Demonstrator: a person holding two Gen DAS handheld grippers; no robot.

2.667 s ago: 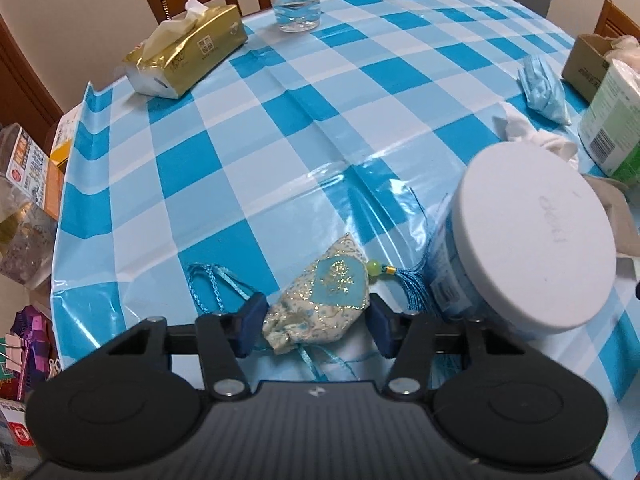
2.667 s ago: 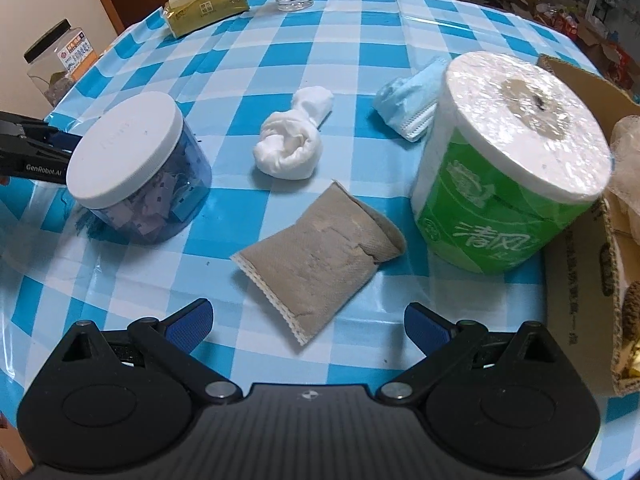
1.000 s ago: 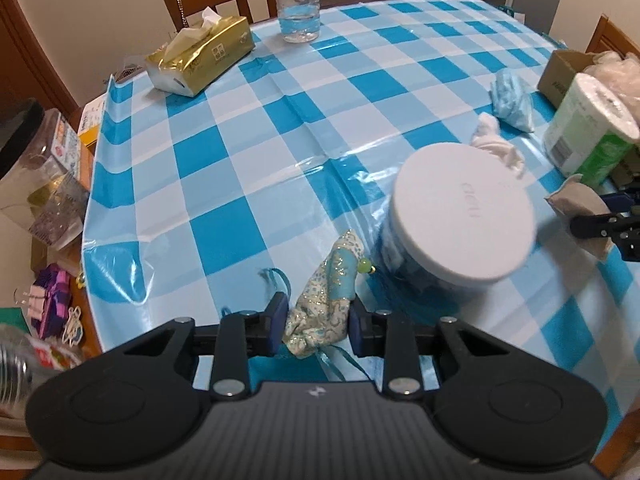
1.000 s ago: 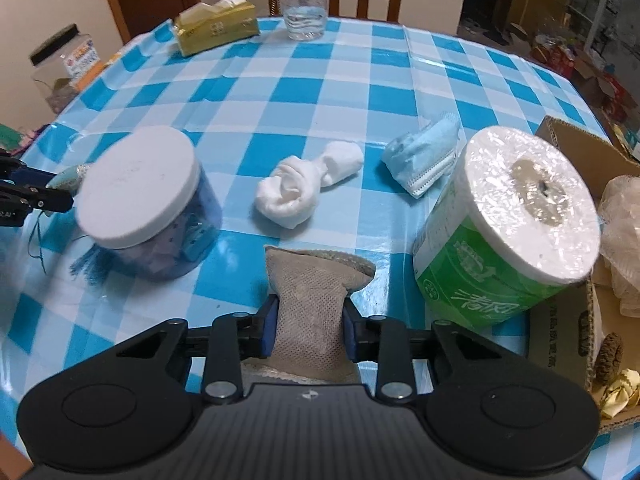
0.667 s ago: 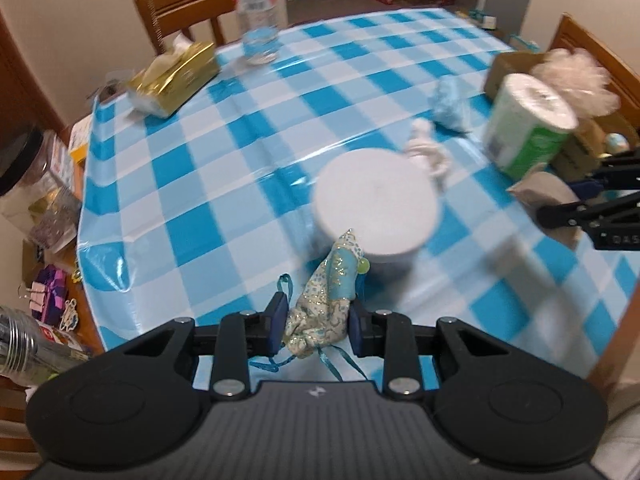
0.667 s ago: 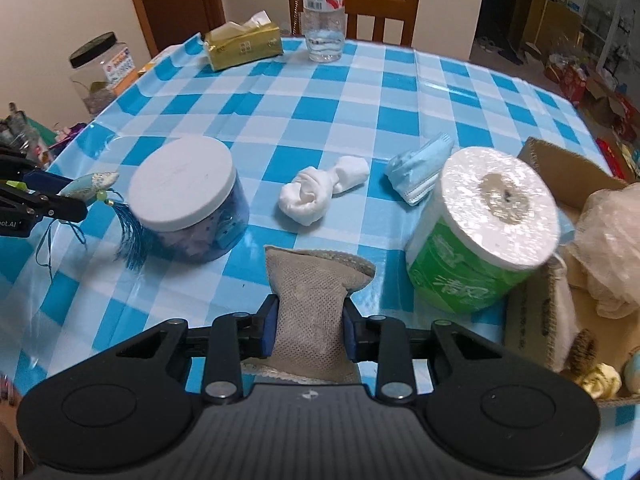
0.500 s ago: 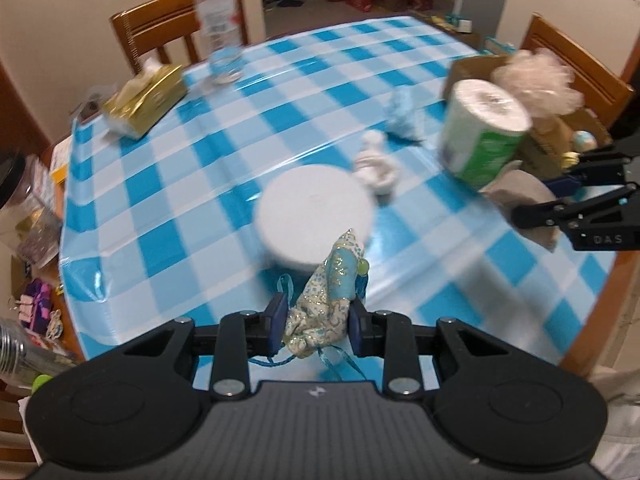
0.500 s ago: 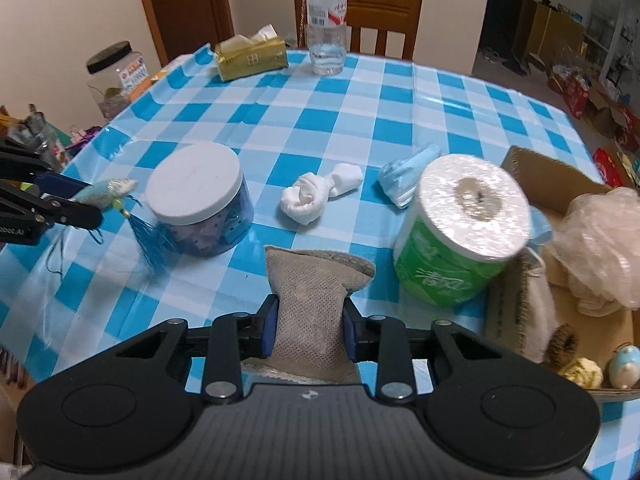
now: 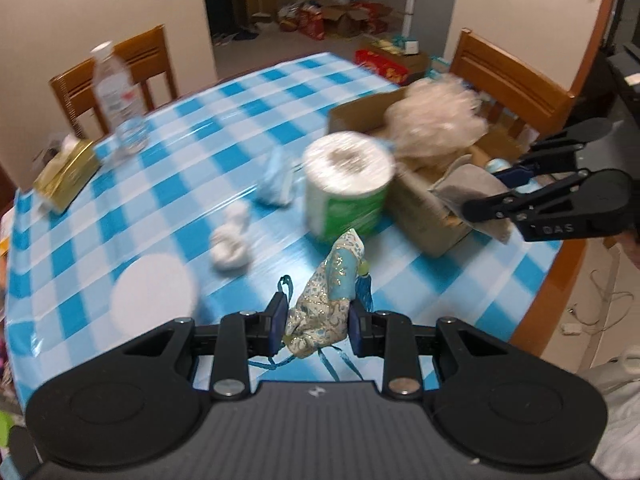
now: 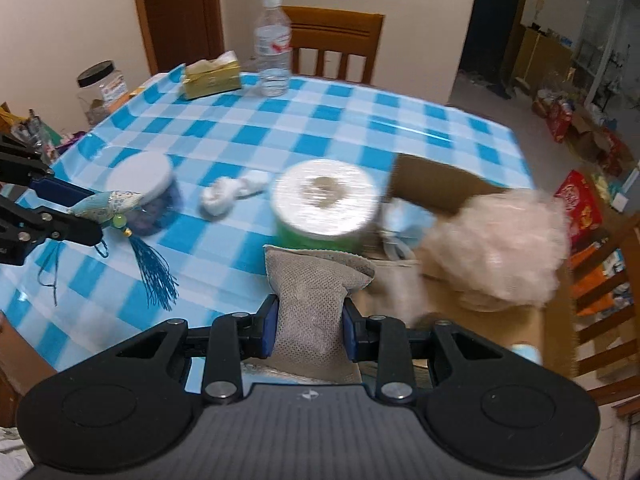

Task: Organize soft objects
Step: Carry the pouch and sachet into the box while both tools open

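Note:
My left gripper (image 9: 318, 326) is shut on a blue and gold embroidered sachet (image 9: 334, 284) with a blue tassel, held well above the checked table (image 9: 168, 184). It also shows in the right wrist view (image 10: 108, 202), tassel hanging. My right gripper (image 10: 308, 330) is shut on a grey mesh pouch (image 10: 312, 292) and holds it up near the cardboard box (image 10: 436, 178). The pouch shows in the left wrist view (image 9: 468, 188) beside the box (image 9: 424, 216). A white rolled sock (image 9: 230, 240) and a blue face mask (image 9: 276, 180) lie on the table.
A green toilet roll (image 9: 346, 184) stands next to the box, which holds a pale bath pouf (image 9: 436, 120). A white-lidded jar (image 9: 154, 300), a gold tissue box (image 9: 66, 178) and a water bottle (image 9: 118, 96) stand on the table. Wooden chairs (image 9: 508, 84) ring it.
Both grippers closed on their items, the left on the sachet, the right on the pouch. Both lifted them high off the table and swung right toward the cardboard box.

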